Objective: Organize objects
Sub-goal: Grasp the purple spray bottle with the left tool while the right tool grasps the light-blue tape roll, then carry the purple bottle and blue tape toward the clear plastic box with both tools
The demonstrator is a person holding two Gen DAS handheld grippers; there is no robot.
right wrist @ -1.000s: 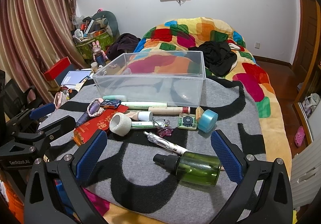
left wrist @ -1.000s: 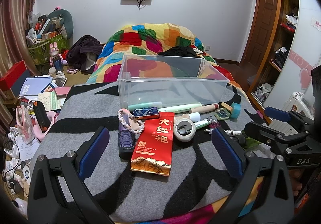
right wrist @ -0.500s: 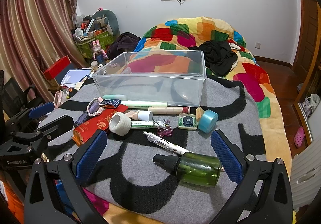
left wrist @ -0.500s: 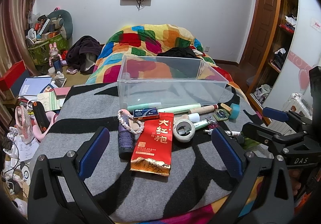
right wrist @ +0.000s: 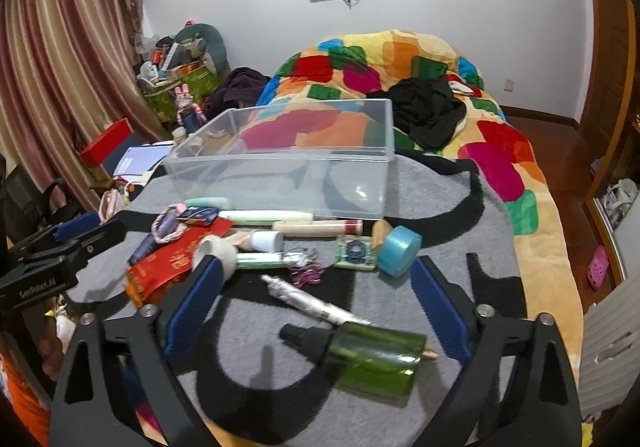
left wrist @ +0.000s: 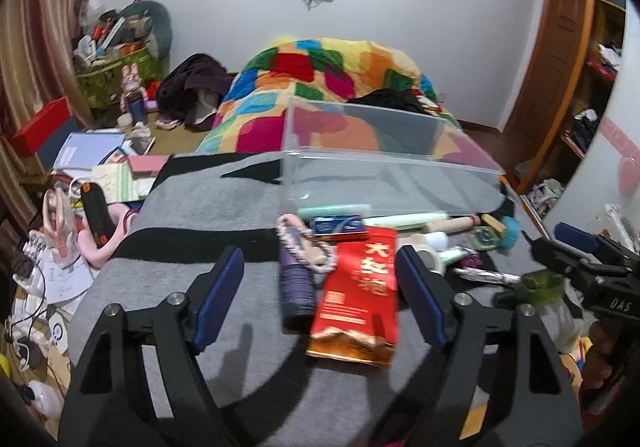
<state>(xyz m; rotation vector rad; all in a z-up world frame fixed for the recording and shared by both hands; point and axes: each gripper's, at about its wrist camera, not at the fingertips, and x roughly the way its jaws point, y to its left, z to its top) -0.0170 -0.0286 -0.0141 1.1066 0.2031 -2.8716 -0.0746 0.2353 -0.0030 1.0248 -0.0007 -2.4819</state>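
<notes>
A clear plastic bin [left wrist: 384, 167] [right wrist: 288, 163] stands empty on a grey and black blanket. In front of it lie a red tea packet [left wrist: 360, 295] [right wrist: 168, 267], a dark purple bottle [left wrist: 296, 287] with a bead bracelet [left wrist: 308, 251], a tape roll [right wrist: 218, 249], a blue round case [right wrist: 398, 251], a pen [right wrist: 316, 305] and a green bottle [right wrist: 372, 355]. My left gripper [left wrist: 320, 299] is open, its fingers either side of the purple bottle and packet. My right gripper [right wrist: 316, 307] is open, low over the pen and green bottle.
A colourful quilt [right wrist: 400, 67] with black clothing [right wrist: 424, 111] lies behind the bin. Cluttered books, boxes and cables [left wrist: 80, 175] fill the floor at left. A wooden door and shelves [left wrist: 568, 59] stand at right. Tubes and a small card [right wrist: 356, 253] lie along the bin's front.
Both grippers have moved forward and down toward the objects; the left now straddles the purple bottle and packet, the right hovers closer over the pen and green bottle. Both stay open.
</notes>
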